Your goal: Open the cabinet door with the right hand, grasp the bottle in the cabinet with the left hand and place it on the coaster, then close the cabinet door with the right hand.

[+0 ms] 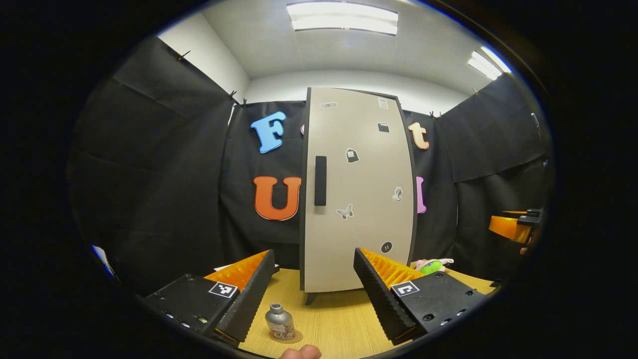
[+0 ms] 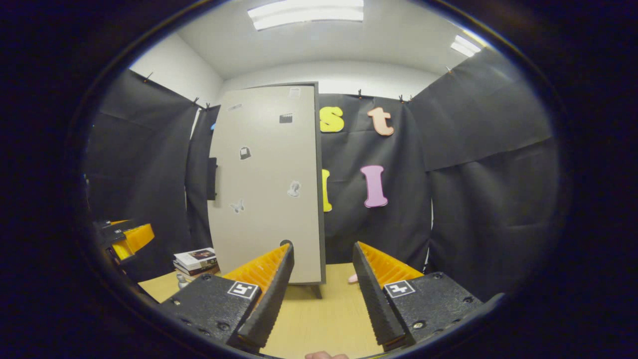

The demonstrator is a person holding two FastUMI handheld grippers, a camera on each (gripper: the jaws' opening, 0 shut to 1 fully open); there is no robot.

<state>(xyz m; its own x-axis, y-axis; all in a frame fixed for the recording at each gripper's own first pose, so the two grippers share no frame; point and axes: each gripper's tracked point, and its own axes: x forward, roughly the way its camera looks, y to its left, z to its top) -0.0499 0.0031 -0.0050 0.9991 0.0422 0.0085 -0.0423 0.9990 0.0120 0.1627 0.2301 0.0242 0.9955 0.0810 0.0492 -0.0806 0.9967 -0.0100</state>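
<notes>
Both grippers (image 1: 314, 279) (image 2: 323, 271) wide apart over the wooden table (image 1: 339, 319), black-draped booth, cabinet door (image 1: 359, 189) flush.

In the left gripper view, the small round brown coaster (image 1: 286, 337) ahead between the fingers lies mostly hidden under the silver metal bottle (image 1: 279, 321). A green and pink soft object (image 1: 431, 266) is partly hidden behind the right finger (image 1: 381, 286). In the right gripper view, that bottle (image 2: 183, 280) is mostly hidden beyond the left finger (image 2: 259, 294), too small to tell.

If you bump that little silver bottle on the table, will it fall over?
Probably not from a light bump. The bottle stands upright on the coaster and looks squat, with a wide body and short neck. It looks like metal, so it is likely stiff and perhaps a bit slippery. If it does tip, its round body would probably roll.
</notes>
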